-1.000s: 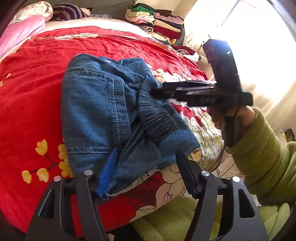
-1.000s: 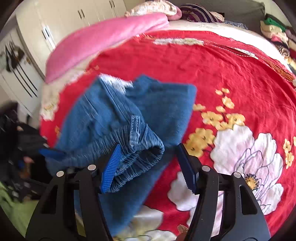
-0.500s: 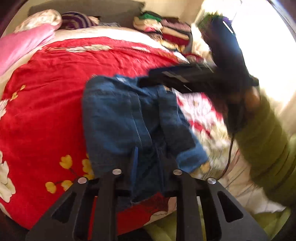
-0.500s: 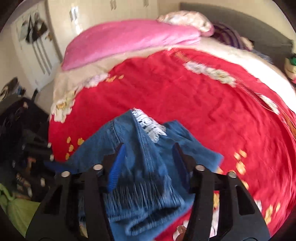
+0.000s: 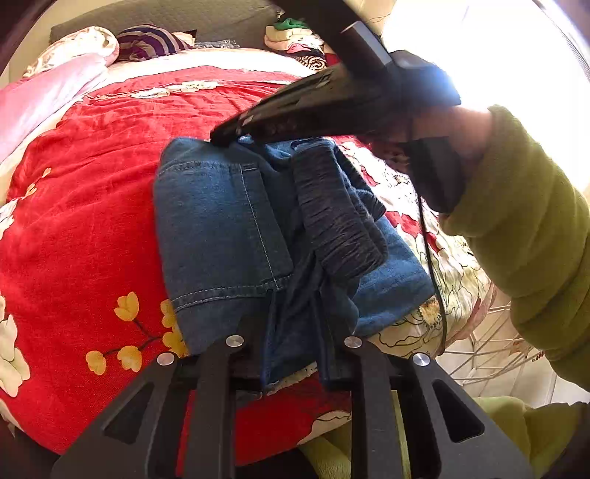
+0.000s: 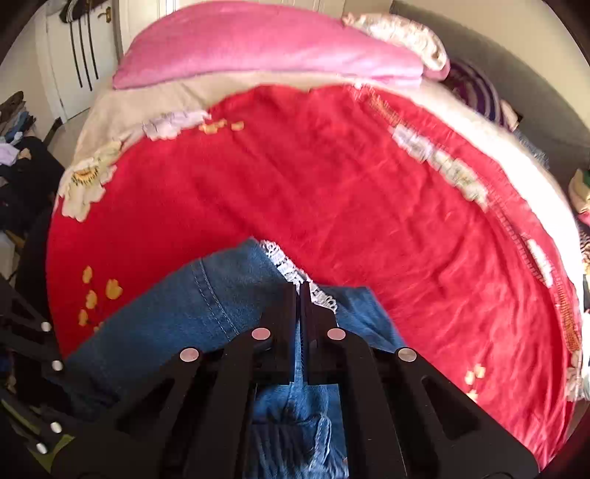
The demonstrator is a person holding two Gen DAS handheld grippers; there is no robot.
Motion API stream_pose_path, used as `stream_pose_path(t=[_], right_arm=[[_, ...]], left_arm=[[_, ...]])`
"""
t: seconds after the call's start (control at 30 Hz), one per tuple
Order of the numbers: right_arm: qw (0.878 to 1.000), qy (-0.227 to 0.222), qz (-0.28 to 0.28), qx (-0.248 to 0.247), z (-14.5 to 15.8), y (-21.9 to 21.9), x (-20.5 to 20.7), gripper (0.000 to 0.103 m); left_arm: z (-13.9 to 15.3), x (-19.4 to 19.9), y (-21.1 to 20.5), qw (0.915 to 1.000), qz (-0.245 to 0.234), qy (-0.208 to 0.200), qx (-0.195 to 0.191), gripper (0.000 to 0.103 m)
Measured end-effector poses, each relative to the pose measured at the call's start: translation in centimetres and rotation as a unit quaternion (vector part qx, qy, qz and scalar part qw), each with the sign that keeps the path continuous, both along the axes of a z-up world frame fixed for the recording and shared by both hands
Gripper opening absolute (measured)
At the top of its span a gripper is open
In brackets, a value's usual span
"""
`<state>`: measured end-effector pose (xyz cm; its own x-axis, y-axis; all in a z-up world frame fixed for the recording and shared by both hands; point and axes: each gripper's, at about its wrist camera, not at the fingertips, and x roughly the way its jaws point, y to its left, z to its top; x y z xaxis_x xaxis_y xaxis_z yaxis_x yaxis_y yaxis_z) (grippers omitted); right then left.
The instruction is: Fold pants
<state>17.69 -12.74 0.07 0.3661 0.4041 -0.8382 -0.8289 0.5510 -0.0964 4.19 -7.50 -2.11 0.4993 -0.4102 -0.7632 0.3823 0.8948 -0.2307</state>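
Note:
Blue jeans point(image 5: 221, 228), folded into a bundle, lie on a red flowered bedspread point(image 5: 73, 221) near its front edge. My left gripper point(image 5: 291, 324) is shut on a fold of denim at the bundle's near edge. In the left wrist view my right gripper point(image 5: 225, 136) reaches in from the upper right, with its tip on the far edge of the jeans. In the right wrist view the right gripper point(image 6: 299, 291) has its fingers pressed together over the jeans point(image 6: 206, 317), beside a frayed white hem point(image 6: 284, 265). No cloth shows between its pads.
A person's green sleeve point(image 5: 523, 228) holds the right gripper. A pink blanket point(image 6: 258, 48) lies at the head of the bed. Stacked folded clothes point(image 5: 295, 33) sit at the far right corner. A white wire basket point(image 5: 490, 342) stands beside the bed, and dark clutter point(image 6: 22, 177) lies on the floor.
The left jaws closed onto the near fold of the jeans. The right gripper left the elastic waistband, swung across to the far frayed hem and closed.

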Motion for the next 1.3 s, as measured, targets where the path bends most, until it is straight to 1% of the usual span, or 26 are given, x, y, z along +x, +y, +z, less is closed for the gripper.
stream_pose_path(t=[0.1,0.27,0.3,0.37,0.4,0.43,0.47,0.5,0.53,0.57,0.63,0.7,0.77,0.8,0.83,1.0,1.03,1.1,1.2,1.27,1.3], right_arm=[[1.000,0.000,0.001,-0.009,-0.9,0.2,0.1,0.000],[1.000,0.007,-0.015,0.021,-0.2,-0.5,0.3,0.001],[0.999,0.010,-0.021,0.033,0.1,-0.9,0.4,0.004],[0.998,0.021,-0.034,0.055,0.8,-1.9,0.5,0.020],[0.997,0.020,-0.043,0.065,1.2,-2.5,0.5,0.033],[0.996,0.015,-0.052,0.074,1.6,-3.1,0.4,0.036],[0.995,0.015,-0.056,0.083,2.0,-3.7,0.2,0.037],[0.994,0.013,-0.061,0.093,2.5,-4.3,-0.1,0.041],[0.992,0.008,-0.067,0.104,3.0,-5.1,-0.6,0.047],[0.991,0.006,-0.069,0.113,3.3,-5.7,-1.0,0.050],[0.989,-0.003,-0.074,0.130,4.1,-7.1,-2.3,0.057],[0.987,-0.009,-0.080,0.140,4.5,-8.2,-3.3,0.058],[0.984,-0.013,-0.087,0.153,4.8,-9.7,-4.6,0.061],[0.983,-0.015,-0.091,0.158,4.8,-10.4,-5.2,0.064],[0.982,-0.016,-0.096,0.161,4.8,-11.1,-5.7,0.065],[0.979,-0.013,-0.118,0.167,4.1,-13.9,-8.2,0.065],[0.978,-0.013,-0.121,0.167,4.0,-14.2,-8.7,0.065],[0.978,-0.011,-0.121,0.172,3.9,-14.9,-9.5,0.065],[0.979,-0.010,-0.115,0.168,3.8,-15.3,-10.7,0.072],[0.982,-0.015,-0.109,0.157,3.6,-15.1,-11.5,0.072],[0.983,-0.017,-0.104,0.151,3.6,-15.0,-11.9,0.072]], left_arm=[[-0.2,0.1,0.0,1.0000,0.001,0.002,-0.003,0.018],[-0.3,-0.1,0.0,1.0000,0.000,0.005,-0.006,0.018],[-0.3,-0.1,0.1,0.9999,0.001,0.006,-0.008,0.018],[-0.3,0.0,0.1,0.9999,0.001,0.007,-0.011,0.018],[-0.3,0.0,0.2,0.9999,0.001,0.007,-0.011,0.019],[-0.3,0.0,0.2,0.9999,0.000,0.007,-0.011,0.020],[-0.3,0.0,0.2,0.9999,0.000,0.007,-0.013,0.021],[-0.2,-0.1,0.2,0.9999,-0.001,0.006,-0.014,0.024],[-0.2,-0.2,0.2,0.9999,-0.002,0.006,-0.015,0.026],[-0.1,-0.3,0.2,0.9998,-0.002,0.005,-0.018,0.029],[0.1,-0.5,0.1,0.9998,-0.003,0.003,-0.020,0.037],[0.3,-0.7,0.2,0.9998,-0.003,-0.001,-0.022,0.040],[0.7,-0.9,0.3,0.9997,0.001,-0.005,-0.023,0.046],[0.9,-1.0,0.4,0.9996,0.003,-0.009,-0.025,0.053],[1.1,-1.1,0.6,0.9996,0.006,-0.011,-0.027,0.059],[2.1,-1.2,1.5,0.9990,0.022,-0.025,-0.032,0.061],[2.3,-1.2,1.6,0.9989,0.025,-0.026,-0.031,0.066],[2.5,-1.1,1.9,0.9986,0.032,-0.029,-0.030,0.071],[2.9,-1.1,2.3,0.9982,0.041,-0.033,-0.027,0.072],[3.2,-1.0,2.9,0.9976,0.052,-0.039,-0.021,0.080],[3.3,-0.7,3.4,0.9970,0.064,-0.041,-0.018,0.090]])
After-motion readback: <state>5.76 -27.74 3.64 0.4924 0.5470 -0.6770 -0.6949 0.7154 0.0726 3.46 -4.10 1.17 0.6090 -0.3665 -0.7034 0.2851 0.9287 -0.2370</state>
